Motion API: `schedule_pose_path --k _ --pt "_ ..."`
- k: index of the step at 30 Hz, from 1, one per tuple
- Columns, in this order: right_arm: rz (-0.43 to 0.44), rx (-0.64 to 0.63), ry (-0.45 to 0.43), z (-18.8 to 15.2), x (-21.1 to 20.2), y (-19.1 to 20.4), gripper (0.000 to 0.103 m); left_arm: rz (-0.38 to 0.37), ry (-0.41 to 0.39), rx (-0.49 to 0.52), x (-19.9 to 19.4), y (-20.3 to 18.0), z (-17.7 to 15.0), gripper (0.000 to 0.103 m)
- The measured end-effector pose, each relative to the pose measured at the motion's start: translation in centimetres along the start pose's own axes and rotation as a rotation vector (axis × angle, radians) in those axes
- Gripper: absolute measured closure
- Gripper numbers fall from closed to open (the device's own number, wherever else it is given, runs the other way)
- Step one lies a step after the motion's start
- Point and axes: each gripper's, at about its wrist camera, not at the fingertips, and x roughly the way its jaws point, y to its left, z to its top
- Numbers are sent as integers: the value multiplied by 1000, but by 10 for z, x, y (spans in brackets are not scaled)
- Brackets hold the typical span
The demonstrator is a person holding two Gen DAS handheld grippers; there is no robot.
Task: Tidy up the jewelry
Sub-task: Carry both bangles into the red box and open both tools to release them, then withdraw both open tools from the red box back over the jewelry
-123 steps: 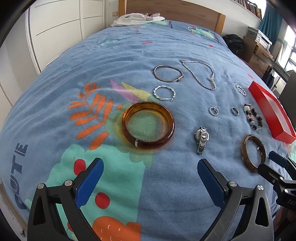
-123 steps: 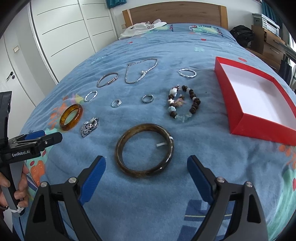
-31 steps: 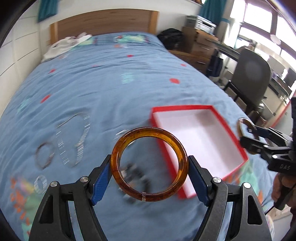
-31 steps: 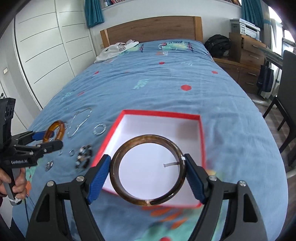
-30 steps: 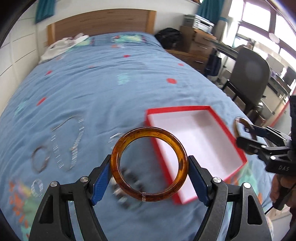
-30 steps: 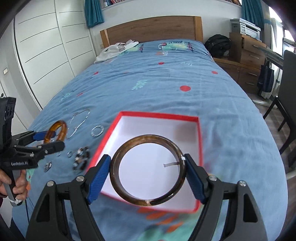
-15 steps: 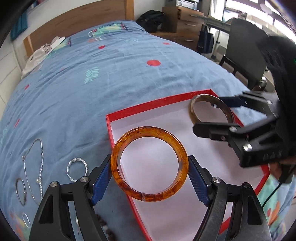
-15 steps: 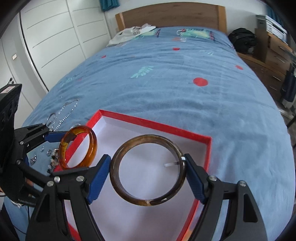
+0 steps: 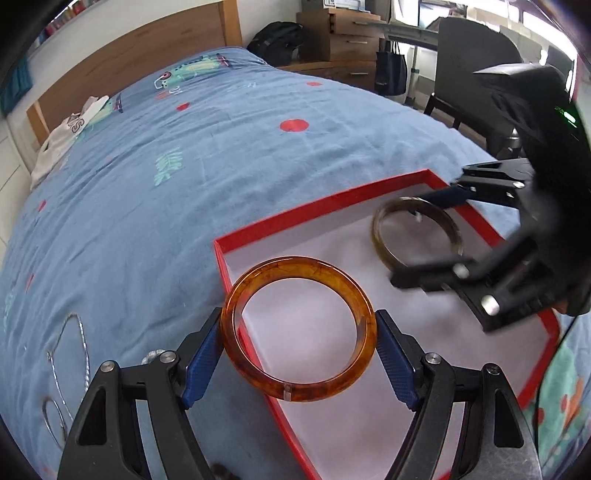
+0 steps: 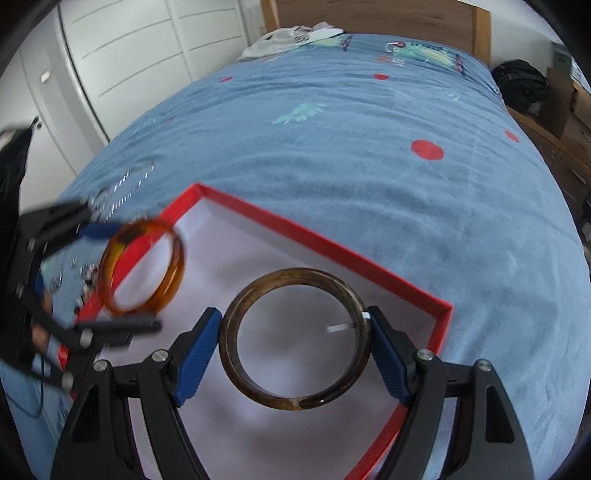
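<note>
My left gripper (image 9: 299, 345) is shut on an amber bangle (image 9: 364, 325) and holds it over the near left corner of the red box (image 9: 317, 210) with its white floor. My right gripper (image 10: 293, 341) is shut on a dark brown bangle (image 10: 236, 306) and holds it low over the box (image 10: 332, 247). In the left wrist view the right gripper (image 9: 432, 232) and the brown bangle (image 9: 380, 240) sit over the box's far right part. In the right wrist view the left gripper (image 10: 122, 273) with the amber bangle (image 10: 175, 280) is at the box's left edge.
The box lies on a blue patterned bedspread (image 9: 184, 192). A silver necklace (image 9: 79, 343) and a thin bangle (image 9: 51, 417) lie left of it. More small jewelry (image 10: 122, 192) shows blurred beyond the left gripper. A wooden headboard (image 10: 369, 14), drawers and a chair (image 9: 472, 66) stand around the bed.
Both grippers have moved lower and further over the red box with their bangles still held. The box now fills more of both views.
</note>
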Motion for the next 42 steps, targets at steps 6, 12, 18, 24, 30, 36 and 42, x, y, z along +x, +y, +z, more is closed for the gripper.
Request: schedule_pose_path --k 6,12,18,24,30,36,42 --pt "-38 -134 81 -7 16 16 25 -68 78 -54 24 15 -15 39" --pt "-21 -156 83 -8 16 14 25 -132 74 -123 27 29 -25 37" --pt "-16 -155 88 -8 15 16 25 -131 64 -132 22 31 -23 34" --pt "-31 -122 82 -2 11 14 24 -140 46 -158 7 34 -26 27" --pt "-36 -90 89 -2 2 13 24 -117 22 -179 -20 40 -35 27" --pt "-77 -69 106 0 2 18 23 -88 14 -194 -48 49 -54 27" --pt "-134 -24 24 2 -42 38 23 -50 -18 -232 -87 55 -76 23"
